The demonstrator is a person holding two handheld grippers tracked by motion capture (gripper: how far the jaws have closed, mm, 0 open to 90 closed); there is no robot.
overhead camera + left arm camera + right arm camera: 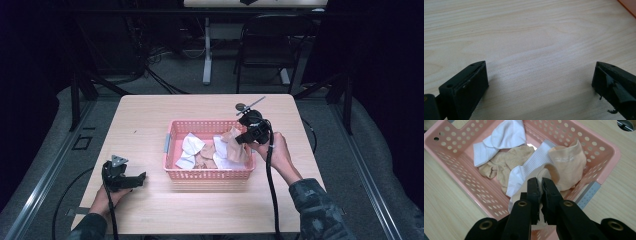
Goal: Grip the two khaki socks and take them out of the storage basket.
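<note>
A pink perforated basket (172, 130) (474, 182) sits mid-table and holds white and beige socks. My right gripper (239, 139) (541, 183) hangs over the basket's right end, shut on a peach-coloured sock (234, 145) (569, 167) that droops from its jaws above the pile. A white sock (191, 145) (506, 135) and a tan sock (506, 162) lie on the basket floor. My left gripper (135, 180) (540, 75) rests on the table to the left of the basket, with its jaws wide apart and only bare wood between them.
The light wooden table (150, 115) has free surface around the basket. A small dark round object (240, 106) lies behind the basket near the far edge. A black chair (270, 45) and a table leg (207, 60) stand beyond.
</note>
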